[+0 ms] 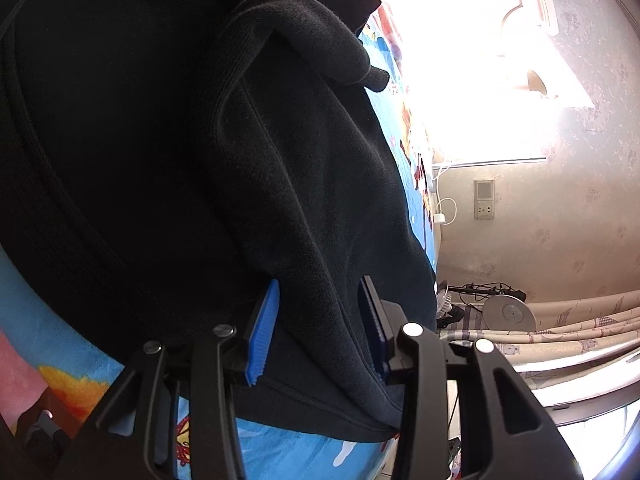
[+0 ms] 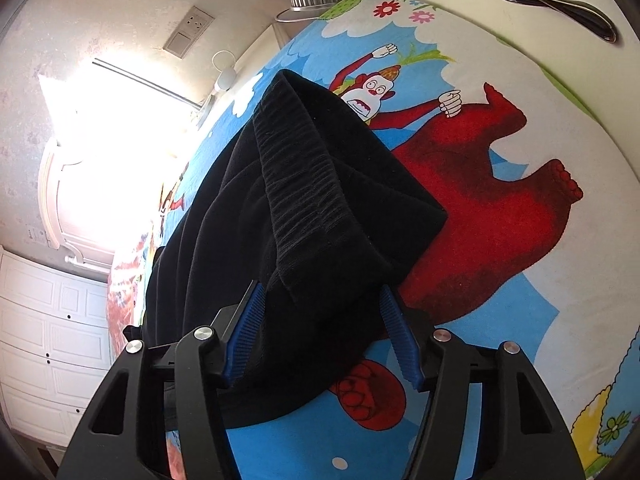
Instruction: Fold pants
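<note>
Left tool (image 1: 320,328), seen along its own axis: black linkage arms carrying two blue ribbed pads (image 1: 262,336) set moderately apart, with a fold of the pants (image 1: 200,140) lying between them; whether the pads press the cloth cannot be told. Right tool (image 2: 320,332): the same build, its blue pads (image 2: 400,334) spread somewhat wider, straddling a bunched fold of the pants (image 2: 312,208) near the ribbed waistband (image 2: 296,168); contact is again uncertain. The pants are black, of a soft, fleece-like knit with raised seams and a gathered elastic band, heaped in thick, rounded folds on the bed. Beneath them lies a plush blanket (image 2: 500,240) printed with a bright cartoon scene: blue sky, white clouds, a large red animal and a monkey-like figure. Beyond the bed, a pale mottled wall (image 1: 560,220) bears a socket plate (image 1: 485,199), beside a strongly overexposed window (image 2: 116,128); white panelled cupboard doors (image 2: 48,332) stand at the far side.
</note>
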A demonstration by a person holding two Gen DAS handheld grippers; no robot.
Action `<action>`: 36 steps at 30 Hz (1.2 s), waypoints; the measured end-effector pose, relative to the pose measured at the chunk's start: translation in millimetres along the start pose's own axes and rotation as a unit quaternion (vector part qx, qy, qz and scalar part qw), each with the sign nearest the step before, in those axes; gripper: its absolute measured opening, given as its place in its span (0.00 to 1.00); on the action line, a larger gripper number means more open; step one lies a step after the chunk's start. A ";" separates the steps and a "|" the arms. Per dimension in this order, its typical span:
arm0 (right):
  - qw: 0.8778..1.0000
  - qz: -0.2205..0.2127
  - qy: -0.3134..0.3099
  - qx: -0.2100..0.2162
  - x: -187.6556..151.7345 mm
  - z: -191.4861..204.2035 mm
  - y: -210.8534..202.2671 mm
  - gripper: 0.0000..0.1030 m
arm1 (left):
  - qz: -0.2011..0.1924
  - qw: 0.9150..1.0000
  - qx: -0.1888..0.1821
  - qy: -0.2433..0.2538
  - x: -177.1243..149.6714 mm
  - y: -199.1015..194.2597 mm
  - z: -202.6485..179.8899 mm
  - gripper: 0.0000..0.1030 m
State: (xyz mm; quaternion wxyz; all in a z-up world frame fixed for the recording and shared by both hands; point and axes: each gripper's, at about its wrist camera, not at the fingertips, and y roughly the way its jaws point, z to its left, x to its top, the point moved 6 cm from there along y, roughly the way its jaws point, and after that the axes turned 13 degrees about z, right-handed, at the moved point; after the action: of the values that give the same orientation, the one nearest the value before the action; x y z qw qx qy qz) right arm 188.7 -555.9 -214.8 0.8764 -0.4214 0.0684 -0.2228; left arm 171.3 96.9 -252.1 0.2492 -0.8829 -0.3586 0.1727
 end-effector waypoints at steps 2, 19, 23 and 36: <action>1.000 -0.004 -0.010 0.007 -0.2 5.0 -4.7 0.55 | -0.008 1.000 0.005 -0.010 -1.9 -5.7 2.6 0.34; 0.998 -0.027 -0.041 -0.038 12.9 17.1 -0.7 0.35 | -0.008 1.000 -0.011 -0.002 13.2 12.9 2.1 0.19; 0.997 -0.037 -0.056 -0.040 18.0 24.8 -7.4 0.16 | -0.003 1.000 0.007 -0.002 16.1 12.4 -1.0 0.09; 0.995 -0.046 -0.064 -0.067 3.3 3.2 -23.2 0.14 | -0.014 0.998 0.066 0.016 -38.4 -23.2 4.9 0.04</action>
State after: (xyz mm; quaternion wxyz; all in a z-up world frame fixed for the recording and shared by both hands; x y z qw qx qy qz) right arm 184.9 -567.7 -194.6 0.8376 -0.4956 0.0074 -0.2298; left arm 129.9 85.2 -238.2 0.3149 -0.8620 -0.3548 0.1787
